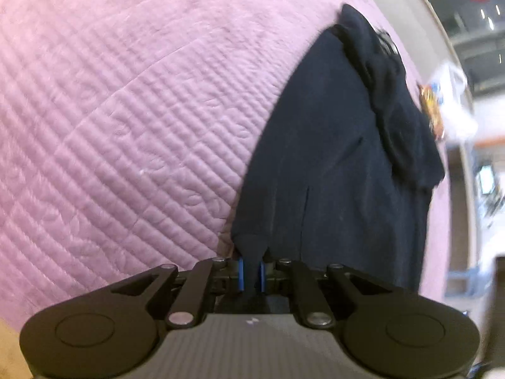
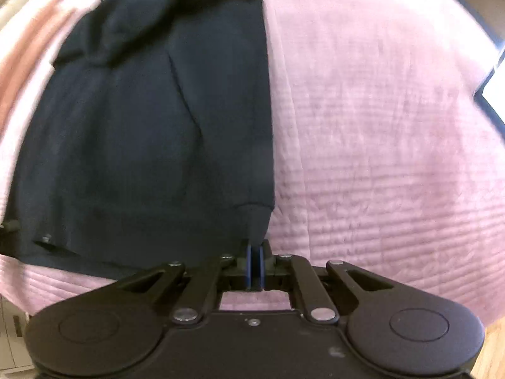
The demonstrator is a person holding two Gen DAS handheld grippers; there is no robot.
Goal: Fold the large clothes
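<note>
Dark navy garment of soft knit cloth [image 1: 331, 158], already narrowed to a long strip, laid out on a pink quilted bedspread [image 1: 126, 110]. Near end seized at both corners: left gripper [image 1: 251, 273] clamped on the ribbed left corner, blue pads [image 1: 241, 273] pinching a bunched tongue of fabric; right gripper [image 2: 253, 265] closed tight on the ribbed right corner, cloth squeezed thin between its pads.

Lengthwise folds judged done, side edges running fairly straight in both wrist views. Far end heaped in a loose dark bundle, possibly a hood or tucked sleeves, too blurred to say. Crosswise fold judged still to come: near hem to be carried up over the body toward that far bundle.

Wide bare quilt to the left of the strip in the left view and to the right in the right view, giving ample room on either side. Far edge of the bed close behind the bundle, with a pale bag bearing a coloured print [image 1: 442, 107] just beyond it. Near hem lying close to the bed's front edge, wooden floor [image 2: 492, 347] showing below.
</note>
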